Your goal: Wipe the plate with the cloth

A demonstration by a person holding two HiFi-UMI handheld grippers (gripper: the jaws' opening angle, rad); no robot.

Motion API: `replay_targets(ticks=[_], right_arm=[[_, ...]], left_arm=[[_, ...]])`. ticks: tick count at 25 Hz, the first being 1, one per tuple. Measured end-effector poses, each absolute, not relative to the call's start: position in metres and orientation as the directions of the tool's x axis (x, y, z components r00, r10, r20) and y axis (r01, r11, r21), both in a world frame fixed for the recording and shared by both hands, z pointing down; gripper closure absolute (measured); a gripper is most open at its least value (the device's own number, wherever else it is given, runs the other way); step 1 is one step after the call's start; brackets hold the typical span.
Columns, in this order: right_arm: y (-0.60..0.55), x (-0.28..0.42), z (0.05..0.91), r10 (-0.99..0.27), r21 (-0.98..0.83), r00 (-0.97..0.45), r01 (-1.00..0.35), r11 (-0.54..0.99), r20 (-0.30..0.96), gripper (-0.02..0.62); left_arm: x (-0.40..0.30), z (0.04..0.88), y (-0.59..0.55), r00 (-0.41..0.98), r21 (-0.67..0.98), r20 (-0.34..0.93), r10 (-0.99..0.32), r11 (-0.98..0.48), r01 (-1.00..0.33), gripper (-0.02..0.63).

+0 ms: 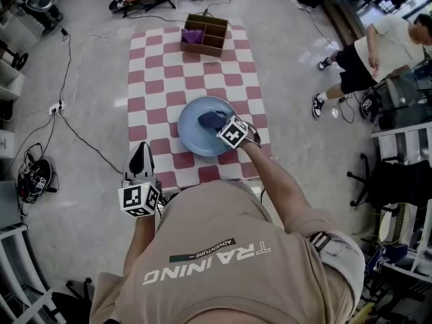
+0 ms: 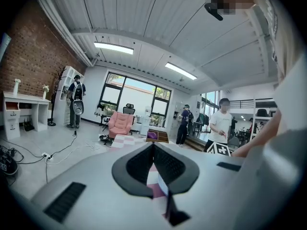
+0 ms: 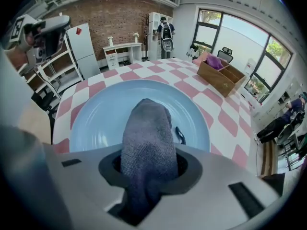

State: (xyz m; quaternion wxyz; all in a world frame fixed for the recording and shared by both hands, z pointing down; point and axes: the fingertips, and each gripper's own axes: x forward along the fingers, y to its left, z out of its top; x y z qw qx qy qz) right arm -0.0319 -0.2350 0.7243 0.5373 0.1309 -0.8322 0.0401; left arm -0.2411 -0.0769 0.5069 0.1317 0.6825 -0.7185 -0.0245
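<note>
Cloth (image 1: 212, 119) on blue plate (image 1: 194, 138), checkered table (image 1: 156, 79)

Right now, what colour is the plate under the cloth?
Light blue; the plate shows best in the right gripper view.

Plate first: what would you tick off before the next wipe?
1. Cloth gripped: ok, right gripper shut on it.
2. Cloth over plate: ok.
3. Plate flat on table: ok.
4. Left gripper clear of plate: ok, shut and empty.
5. Plate steadied: not ok, nothing holds it.
6. Small dark mark beside cloth, dirt or not: cannot tell.
</note>
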Motion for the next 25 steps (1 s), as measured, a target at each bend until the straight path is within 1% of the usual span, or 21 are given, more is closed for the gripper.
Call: replay_targets(ticks=[6,12,18,25], right_arm=[[-0.195,-0.046,0.722,-0.11,0.023,-0.409,-0.212,0.977,0.906,0.468],[-0.162,-0.08,0.723,-0.035,-0.031,-0.429,-0.146,0.989,0.903,0.468],[-0.172,-0.113,0.725,-0.032,-0.03,-0.436,-0.134,0.991,0.899,0.468],[-0.18,-0.117,0.729,-0.019,-0.038,-0.419,-0.127,0.991,0.908,0.468]], left_arm=[[-0.245,0.515,-0.078,-0.037,0.24,0.163,-0.986,0.076,-0.968,0.592],[-0.254,0.52,-0.07,-0.068,0.255,0.168,-0.983,0.11,-0.961,0.591],[-0.26,0.522,-0.063,-0.095,0.258,0.166,-0.981,0.137,-0.956,0.591],[-0.271,0.524,-0.055,-0.132,0.265,0.158,-0.979,0.171,-0.949,0.592]])
